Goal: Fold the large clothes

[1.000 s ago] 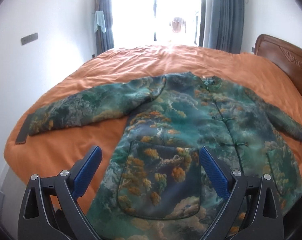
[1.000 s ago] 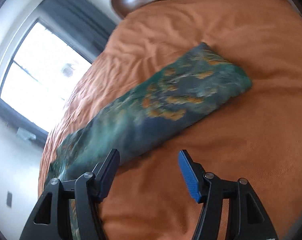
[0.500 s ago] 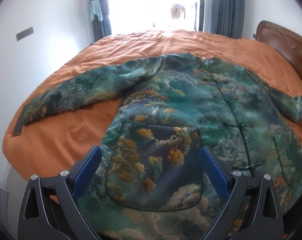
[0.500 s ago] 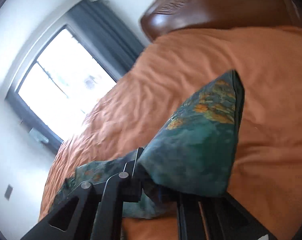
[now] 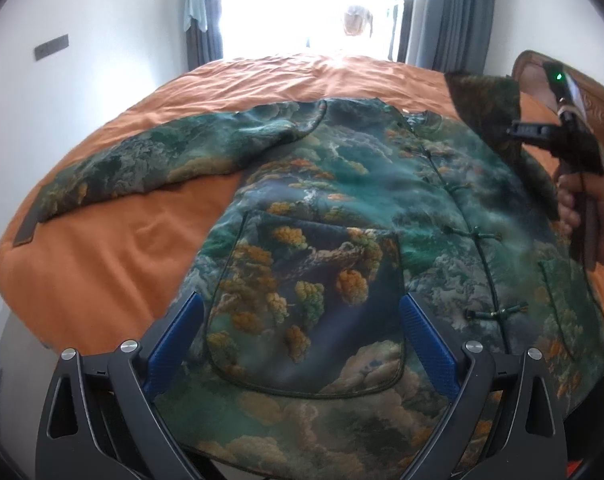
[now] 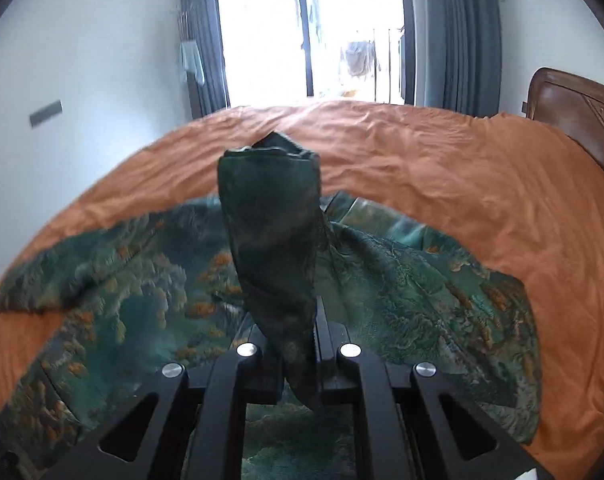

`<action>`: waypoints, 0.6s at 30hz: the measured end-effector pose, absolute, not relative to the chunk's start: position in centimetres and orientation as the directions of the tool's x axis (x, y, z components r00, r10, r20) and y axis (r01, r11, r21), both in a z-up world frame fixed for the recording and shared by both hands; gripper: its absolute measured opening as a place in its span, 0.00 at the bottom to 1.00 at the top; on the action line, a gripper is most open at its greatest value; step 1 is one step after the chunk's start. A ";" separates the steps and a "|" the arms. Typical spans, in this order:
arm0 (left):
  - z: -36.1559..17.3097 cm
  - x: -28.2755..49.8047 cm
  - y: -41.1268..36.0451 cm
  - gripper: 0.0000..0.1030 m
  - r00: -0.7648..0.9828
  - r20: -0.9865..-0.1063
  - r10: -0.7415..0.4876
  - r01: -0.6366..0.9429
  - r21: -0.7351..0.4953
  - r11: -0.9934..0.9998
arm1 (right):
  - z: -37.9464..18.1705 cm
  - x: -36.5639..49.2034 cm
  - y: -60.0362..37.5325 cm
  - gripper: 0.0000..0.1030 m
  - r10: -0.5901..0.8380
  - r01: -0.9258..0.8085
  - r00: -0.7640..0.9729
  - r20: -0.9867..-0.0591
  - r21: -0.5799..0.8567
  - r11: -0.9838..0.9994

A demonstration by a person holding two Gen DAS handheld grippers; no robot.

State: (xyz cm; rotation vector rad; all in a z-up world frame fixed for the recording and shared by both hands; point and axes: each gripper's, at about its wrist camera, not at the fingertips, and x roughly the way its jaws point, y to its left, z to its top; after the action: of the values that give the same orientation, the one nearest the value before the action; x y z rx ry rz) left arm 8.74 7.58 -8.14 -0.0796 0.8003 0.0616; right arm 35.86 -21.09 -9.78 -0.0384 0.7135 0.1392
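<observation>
On the orange bedspread (image 5: 114,240) a large green patterned jacket (image 5: 342,208) lies face up, buttons closed, collar toward the window (image 6: 314,32). Its far sleeve (image 5: 150,160) stretches flat toward the wall side of the bed.

Right gripper (image 6: 298,344): clenched on the cuff end of the near sleeve (image 6: 274,220), which stands up out of the closed jaws and hangs over the jacket body. From the left wrist view the same sleeve (image 5: 490,108) is held aloft above the buttoned front, near the headboard (image 6: 574,108) side.

Left gripper (image 5: 298,340): released, jaws spread wide, hovering over the lower front around the patch pocket (image 5: 302,304); holds nothing (contact with the cloth cannot be told).

Step in hand, by my reading: first sleeve fold, carrying the sleeve inward across the chest. Task is early; body and other sleeve not yet folded.

Next move calls for laying the sleeve down flat across the front without twisting it, then letting go. Padded cloth looks bulky, so the fold may spring back; the left gripper could press it down.
</observation>
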 end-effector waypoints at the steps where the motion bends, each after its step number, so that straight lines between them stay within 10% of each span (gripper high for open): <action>1: -8.4 8.6 8.0 0.96 0.690 -0.723 0.027 -0.094 -0.053 0.994 | -11.4 36.4 -21.1 0.11 0.104 -0.139 0.728 -0.678 0.003 0.990; 11: -9.3 9.8 7.7 0.96 0.658 -0.753 0.005 -0.084 -0.066 0.994 | -15.8 35.4 -23.1 0.41 0.238 -0.241 0.588 -0.773 0.113 0.964; 14: -8.5 11.1 6.1 0.96 0.668 -0.744 -0.022 -0.027 -0.054 0.998 | -14.0 33.2 -24.6 0.72 0.363 -0.335 0.560 -0.745 0.197 0.921; 18: -6.8 13.7 3.3 0.96 0.676 -0.731 -0.095 0.067 -0.067 0.996 | -12.8 29.8 -24.5 0.71 0.408 -0.392 0.582 -0.703 0.197 0.899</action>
State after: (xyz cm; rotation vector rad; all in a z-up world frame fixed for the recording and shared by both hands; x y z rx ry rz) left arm 13.74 3.31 -6.83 -0.0363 0.8235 -0.0906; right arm 29.80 -24.50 -12.81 0.0215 0.8263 0.4671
